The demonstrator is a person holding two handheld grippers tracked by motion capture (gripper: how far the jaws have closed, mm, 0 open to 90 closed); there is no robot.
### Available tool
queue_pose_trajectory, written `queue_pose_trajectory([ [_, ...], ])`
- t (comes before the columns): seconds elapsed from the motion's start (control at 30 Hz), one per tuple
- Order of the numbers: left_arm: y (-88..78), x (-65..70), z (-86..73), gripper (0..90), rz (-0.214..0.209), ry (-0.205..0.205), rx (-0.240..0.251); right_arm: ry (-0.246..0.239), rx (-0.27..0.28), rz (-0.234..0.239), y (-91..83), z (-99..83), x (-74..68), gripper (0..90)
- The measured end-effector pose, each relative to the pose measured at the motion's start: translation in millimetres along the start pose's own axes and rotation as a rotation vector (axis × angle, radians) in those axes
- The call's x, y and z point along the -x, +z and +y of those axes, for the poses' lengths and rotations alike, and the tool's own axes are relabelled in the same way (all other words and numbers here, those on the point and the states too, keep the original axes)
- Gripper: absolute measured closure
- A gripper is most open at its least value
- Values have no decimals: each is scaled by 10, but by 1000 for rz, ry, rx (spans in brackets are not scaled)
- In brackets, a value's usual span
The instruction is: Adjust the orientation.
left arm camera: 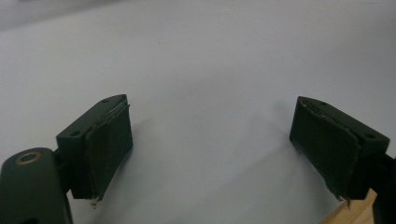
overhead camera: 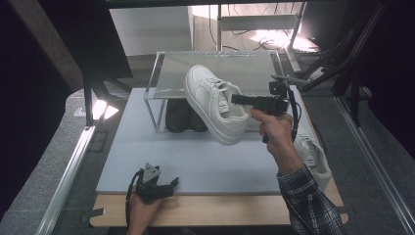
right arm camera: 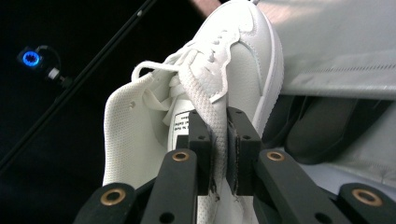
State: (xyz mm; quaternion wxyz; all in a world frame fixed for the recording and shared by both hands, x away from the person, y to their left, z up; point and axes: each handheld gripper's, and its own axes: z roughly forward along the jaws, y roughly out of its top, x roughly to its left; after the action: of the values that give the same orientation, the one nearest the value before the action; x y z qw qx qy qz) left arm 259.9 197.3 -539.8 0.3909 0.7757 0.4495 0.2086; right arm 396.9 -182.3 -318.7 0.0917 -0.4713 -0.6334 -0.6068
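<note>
A white sneaker [overhead camera: 215, 100] hangs in the air in front of the clear shoe rack [overhead camera: 161, 68], toe toward the rack's top shelf. My right gripper [overhead camera: 237, 99] is shut on the sneaker's collar beside the tongue; in the right gripper view the pads [right arm camera: 208, 154] pinch the white edge of the sneaker [right arm camera: 224, 70]. My left gripper [overhead camera: 169, 186] rests low at the mat's near edge, and the left gripper view shows its jaws wide apart, the gripper [left arm camera: 210, 149] open over bare grey mat. A second white sneaker [overhead camera: 313, 156] lies on the mat at the right.
A pair of dark shoes [overhead camera: 183, 116] sits on the rack's lower level. The grey mat [overhead camera: 195, 156] lies on a wooden table [overhead camera: 220, 210]. Metal rails run along both sides, and black stands and cables stand behind the rack at the right.
</note>
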Motion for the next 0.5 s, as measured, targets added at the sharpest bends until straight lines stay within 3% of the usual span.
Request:
queue_pose_trajectory([
  [0.5,1,0,0,125,0,-1,1,52,58,-87,256,260,142,816],
])
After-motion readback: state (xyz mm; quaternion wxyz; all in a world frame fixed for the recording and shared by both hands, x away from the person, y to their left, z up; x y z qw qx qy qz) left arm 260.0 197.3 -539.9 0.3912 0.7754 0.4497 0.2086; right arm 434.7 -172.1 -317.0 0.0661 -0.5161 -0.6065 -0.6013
